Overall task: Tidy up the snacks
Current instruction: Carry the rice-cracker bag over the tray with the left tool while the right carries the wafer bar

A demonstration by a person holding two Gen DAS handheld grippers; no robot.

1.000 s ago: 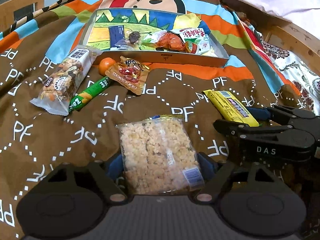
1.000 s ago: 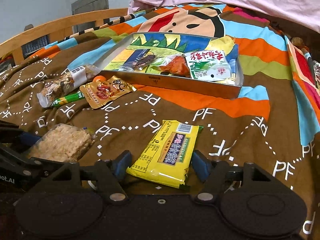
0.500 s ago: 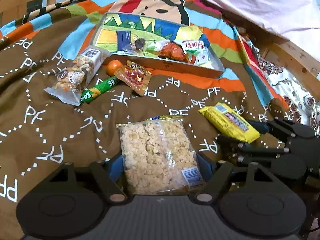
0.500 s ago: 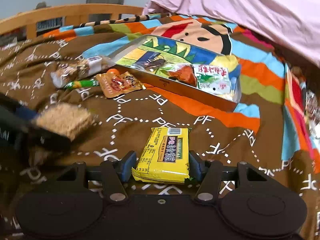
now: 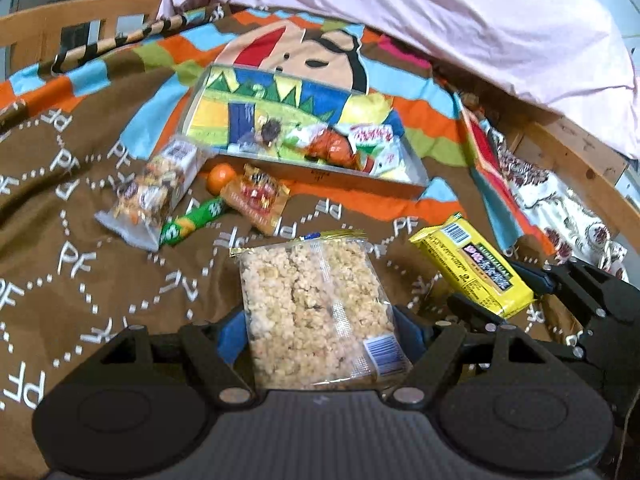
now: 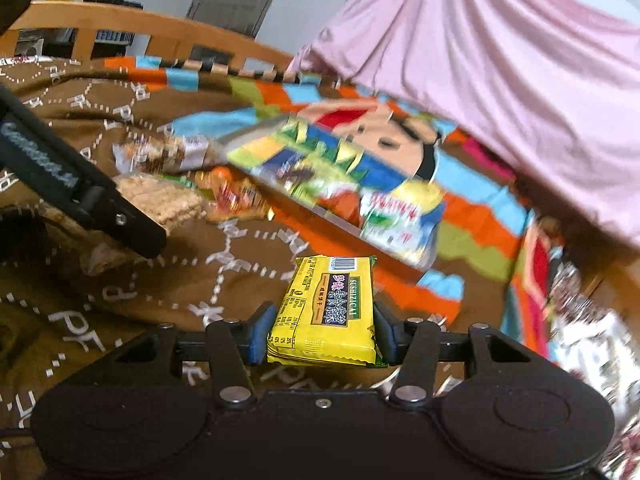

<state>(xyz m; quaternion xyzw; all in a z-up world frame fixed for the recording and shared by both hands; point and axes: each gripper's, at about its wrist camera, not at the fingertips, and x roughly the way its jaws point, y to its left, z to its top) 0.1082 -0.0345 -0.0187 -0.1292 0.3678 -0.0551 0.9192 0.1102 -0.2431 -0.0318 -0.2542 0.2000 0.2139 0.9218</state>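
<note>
Both packets have come up off the bedspread [image 5: 100,280] since the earlier frames: the left gripper [image 5: 320,336] has its fingers clamped on the clear rice-crisp packet [image 5: 316,316], and the right gripper [image 6: 320,336], whose fingers have just been closing, now pinches the yellow biscuit packet [image 6: 328,312] by its sides. Beyond them, short of the tray [image 5: 320,174], still lie a foil pouch [image 5: 256,196], a green stick pack [image 5: 192,220], a mixed-nut bag [image 5: 152,196] and a small orange [image 5: 222,176]. With both snacks lifted, carrying them to the tray, which already holds several packets, looks like the next step.
</note>
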